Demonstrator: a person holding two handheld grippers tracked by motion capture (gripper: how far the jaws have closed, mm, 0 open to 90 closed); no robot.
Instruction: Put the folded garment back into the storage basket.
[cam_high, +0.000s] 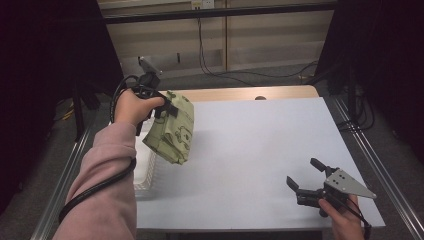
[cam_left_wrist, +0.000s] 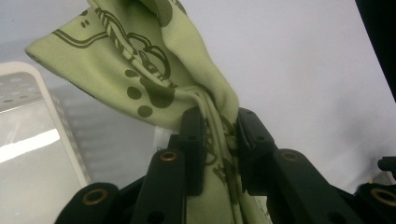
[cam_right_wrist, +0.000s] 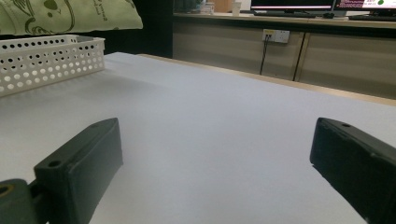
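Note:
A pale green cloth (cam_high: 173, 130) printed with dark cartoon figures hangs in the air over the table's left side, above the white basket (cam_high: 146, 172). My left gripper (cam_high: 167, 107) is shut on its upper edge. In the left gripper view the cloth (cam_left_wrist: 154, 65) is bunched between the two black pads (cam_left_wrist: 192, 140). My right gripper (cam_high: 304, 173) rests low near the table's front right corner, jaws wide apart, with nothing between its fingers (cam_right_wrist: 84, 163). In the right gripper view, the cloth (cam_right_wrist: 65, 16) shows at top left above the basket (cam_right_wrist: 46, 58).
The white perforated basket stands at the table's left edge. The white tabletop (cam_high: 260, 145) stretches wide between the two grippers. A wooden strip (cam_high: 250, 93) runs along the far edge, with cables and dark curtains beyond.

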